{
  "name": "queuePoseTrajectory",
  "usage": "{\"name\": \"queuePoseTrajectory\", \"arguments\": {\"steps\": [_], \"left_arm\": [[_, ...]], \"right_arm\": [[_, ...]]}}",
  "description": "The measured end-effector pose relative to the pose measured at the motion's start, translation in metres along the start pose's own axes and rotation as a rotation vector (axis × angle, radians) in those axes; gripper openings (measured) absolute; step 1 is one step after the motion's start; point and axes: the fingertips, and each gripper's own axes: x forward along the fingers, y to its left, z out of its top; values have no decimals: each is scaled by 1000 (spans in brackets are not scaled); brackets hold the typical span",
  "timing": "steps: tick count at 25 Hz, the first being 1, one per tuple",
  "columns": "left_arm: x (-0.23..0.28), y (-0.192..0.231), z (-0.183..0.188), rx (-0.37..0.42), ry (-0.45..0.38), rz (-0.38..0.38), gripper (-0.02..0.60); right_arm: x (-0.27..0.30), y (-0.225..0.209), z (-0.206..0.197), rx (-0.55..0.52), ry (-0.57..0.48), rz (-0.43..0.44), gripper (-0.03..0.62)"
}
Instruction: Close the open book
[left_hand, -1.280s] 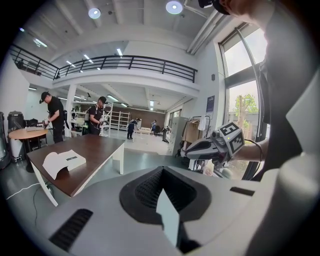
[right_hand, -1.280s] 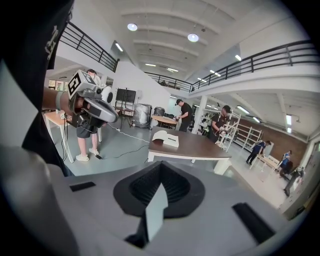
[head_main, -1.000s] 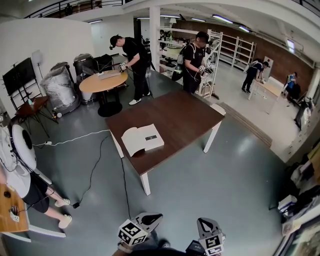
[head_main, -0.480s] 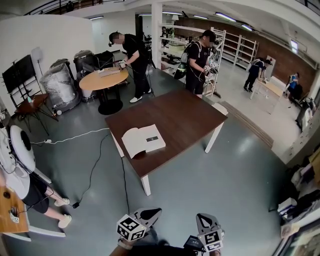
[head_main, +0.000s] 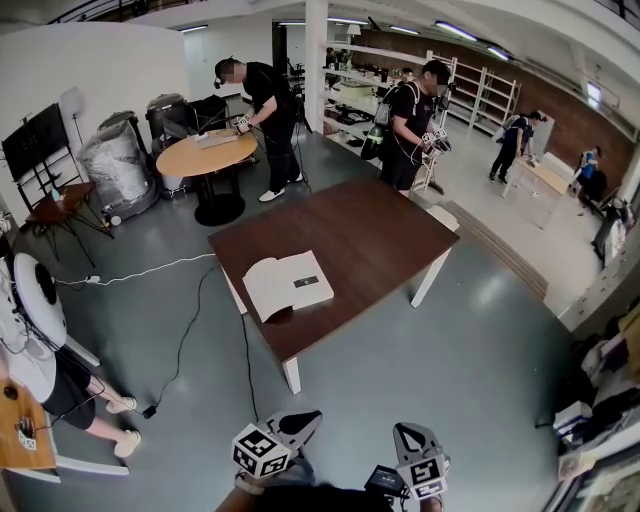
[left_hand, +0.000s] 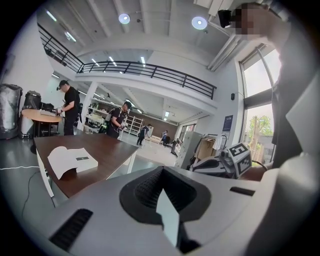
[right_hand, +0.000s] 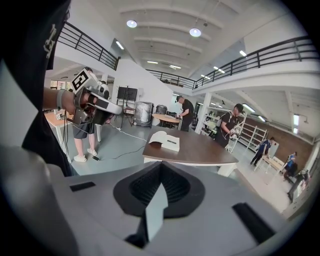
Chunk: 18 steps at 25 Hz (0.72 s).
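Observation:
An open white book (head_main: 288, 284) lies near the left front corner of a dark brown table (head_main: 370, 240); it also shows as the book (left_hand: 71, 160) in the left gripper view and the book (right_hand: 165, 138) in the right gripper view. My left gripper (head_main: 303, 422) and right gripper (head_main: 405, 437) hang low at the head view's bottom edge, well short of the table. Both are shut with nothing between the jaws. In their own views the left gripper (left_hand: 167, 220) and right gripper (right_hand: 156, 210) show closed jaws.
A black cable (head_main: 185, 330) trails on the grey floor left of the table. A round wooden table (head_main: 207, 157) stands behind, with a person (head_main: 262, 110) at it. Another person (head_main: 412, 120) stands past the table's far corner. A seated person (head_main: 60, 385) is at the left.
The table and book have drawn slightly nearer and lower in the head view as I walk forward. Both grippers stay shut at the bottom of the view.

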Motion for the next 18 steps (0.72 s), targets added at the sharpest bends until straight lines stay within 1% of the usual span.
{"name": "queuePoseTrajectory", "arguments": {"steps": [5,8,12,15,18], "left_arm": [[4,24,8,-11,-14,1,2],[3,37,12,-27,-25,3,2],[3,56,16,-41,-24,-9,2],[5,69,19,-48,-26,-21,2],[11,80,24,-49,-32,-38,2]], "right_arm": [[24,-3,12,-13,11,10,-12],[34,-5,23,-13,1,18,-12],[47,-6,40,-12,-2,20,-12],[58,-5,42,-25,17,15,-12],[70,-8,44,-17,21,8,-12]]}}
